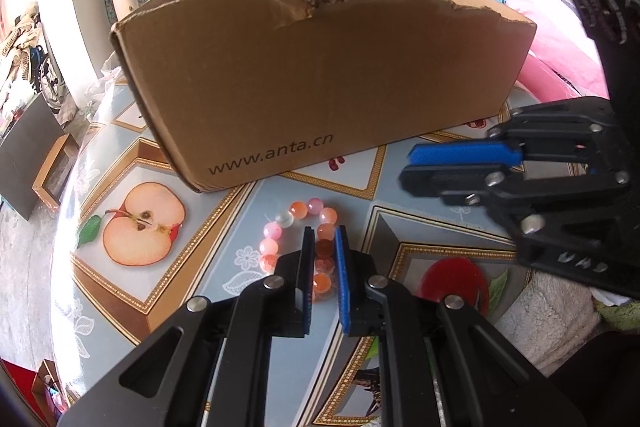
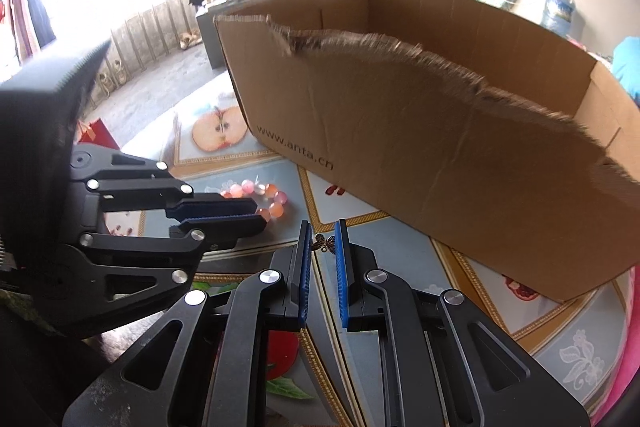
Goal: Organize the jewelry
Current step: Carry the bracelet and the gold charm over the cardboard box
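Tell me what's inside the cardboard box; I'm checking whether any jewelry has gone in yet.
Only bare inner walls of the box show from the right wrist. Its floor is hidden behind the torn front wall, so any contents cannot be seen.

We cannot see the floor of the cardboard box (image 1: 320, 75) behind its torn front wall. The left gripper (image 1: 325, 239) covers part of the bead bracelet (image 1: 296, 223), so whether its fingers touch the beads is unclear. The small butterfly piece (image 2: 324, 243) between the right gripper (image 2: 323, 233) fingers is too tiny to identify.
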`<state>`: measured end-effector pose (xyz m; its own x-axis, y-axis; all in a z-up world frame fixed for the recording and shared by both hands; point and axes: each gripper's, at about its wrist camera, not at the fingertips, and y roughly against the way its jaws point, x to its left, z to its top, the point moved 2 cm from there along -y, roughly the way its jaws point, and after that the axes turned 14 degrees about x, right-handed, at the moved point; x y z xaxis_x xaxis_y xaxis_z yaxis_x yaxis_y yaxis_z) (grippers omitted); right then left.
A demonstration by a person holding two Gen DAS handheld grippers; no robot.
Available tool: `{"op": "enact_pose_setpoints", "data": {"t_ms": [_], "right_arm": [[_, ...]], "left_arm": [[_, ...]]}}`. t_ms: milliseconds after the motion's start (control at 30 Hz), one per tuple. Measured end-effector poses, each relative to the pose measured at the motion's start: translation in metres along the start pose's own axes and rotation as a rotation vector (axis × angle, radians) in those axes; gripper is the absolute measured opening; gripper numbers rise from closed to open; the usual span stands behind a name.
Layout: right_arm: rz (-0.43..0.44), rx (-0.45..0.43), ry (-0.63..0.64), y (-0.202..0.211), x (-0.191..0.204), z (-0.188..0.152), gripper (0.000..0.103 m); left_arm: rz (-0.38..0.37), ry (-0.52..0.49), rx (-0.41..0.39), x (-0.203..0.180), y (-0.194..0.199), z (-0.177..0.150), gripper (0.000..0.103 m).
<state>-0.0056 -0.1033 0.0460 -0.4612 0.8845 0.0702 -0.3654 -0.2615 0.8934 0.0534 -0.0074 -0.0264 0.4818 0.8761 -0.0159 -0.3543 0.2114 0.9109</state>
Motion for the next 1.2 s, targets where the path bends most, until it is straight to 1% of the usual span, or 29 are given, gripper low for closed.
{"op": "enact_pose_setpoints", "data": {"t_ms": [67,133,233,300,400,600,700,767,800,833,900,967,1000,1033,1067,1133,1167,1200], "right_arm": [[0.008,-0.021,-0.015,0.009,-0.002,0.000,0.010],[0.022,-0.044,-0.026,0.018,-0.004,0.001,0.010],[0.047,-0.083,-0.038,0.033,-0.008,0.004,0.010],[0.072,-0.113,-0.044,0.044,-0.011,0.008,0.010],[0.108,-0.160,-0.055,0.060,-0.017,0.014,0.010],[0.176,-0.235,-0.101,0.083,-0.036,0.023,0.010],[0.183,-0.275,-0.130,0.098,-0.052,0.027,0.010],[0.186,-0.303,-0.157,0.107,-0.064,0.030,0.010],[0.188,-0.319,-0.169,0.113,-0.072,0.031,0.010],[0.188,-0.331,-0.180,0.117,-0.079,0.032,0.010],[0.181,-0.357,-0.207,0.126,-0.097,0.036,0.010],[0.144,-0.364,-0.234,0.131,-0.113,0.040,0.010],[0.131,-0.364,-0.245,0.132,-0.121,0.043,0.010],[0.119,-0.367,-0.255,0.134,-0.128,0.045,0.010],[0.109,-0.369,-0.262,0.133,-0.132,0.046,0.010],[0.100,-0.376,-0.275,0.135,-0.142,0.047,0.010],[0.098,-0.382,-0.286,0.136,-0.147,0.048,0.010],[0.102,-0.383,-0.297,0.135,-0.151,0.048,0.010]], "left_arm": [[-0.013,0.016,-0.012,0.004,0.006,0.002,0.009],[-0.055,0.047,-0.037,0.011,0.017,0.003,0.009],[-0.143,0.103,-0.081,0.024,0.037,0.011,0.009],[-0.225,0.147,-0.122,0.034,0.054,0.018,0.009],[-0.326,0.184,-0.180,0.045,0.078,0.027,0.009],[-0.444,0.173,-0.270,0.050,0.119,0.050,0.009],[-0.492,0.148,-0.301,0.054,0.134,0.071,0.009],[-0.509,0.126,-0.312,0.048,0.140,0.079,0.009],[-0.520,0.109,-0.318,0.046,0.141,0.090,0.009],[-0.530,0.102,-0.318,0.043,0.142,0.095,0.009],[-0.576,0.087,-0.302,0.038,0.137,0.117,0.009],[-0.602,0.080,-0.275,0.027,0.130,0.130,0.009],[-0.610,0.071,-0.254,0.022,0.121,0.142,0.009],[-0.602,0.068,-0.239,0.017,0.115,0.148,0.009],[-0.590,0.064,-0.212,0.011,0.107,0.155,0.009],[-0.580,0.057,-0.129,-0.004,0.080,0.171,0.009],[-0.574,0.059,-0.092,-0.010,0.068,0.174,0.009],[-0.562,0.062,-0.033,-0.017,0.050,0.181,0.009]]}}
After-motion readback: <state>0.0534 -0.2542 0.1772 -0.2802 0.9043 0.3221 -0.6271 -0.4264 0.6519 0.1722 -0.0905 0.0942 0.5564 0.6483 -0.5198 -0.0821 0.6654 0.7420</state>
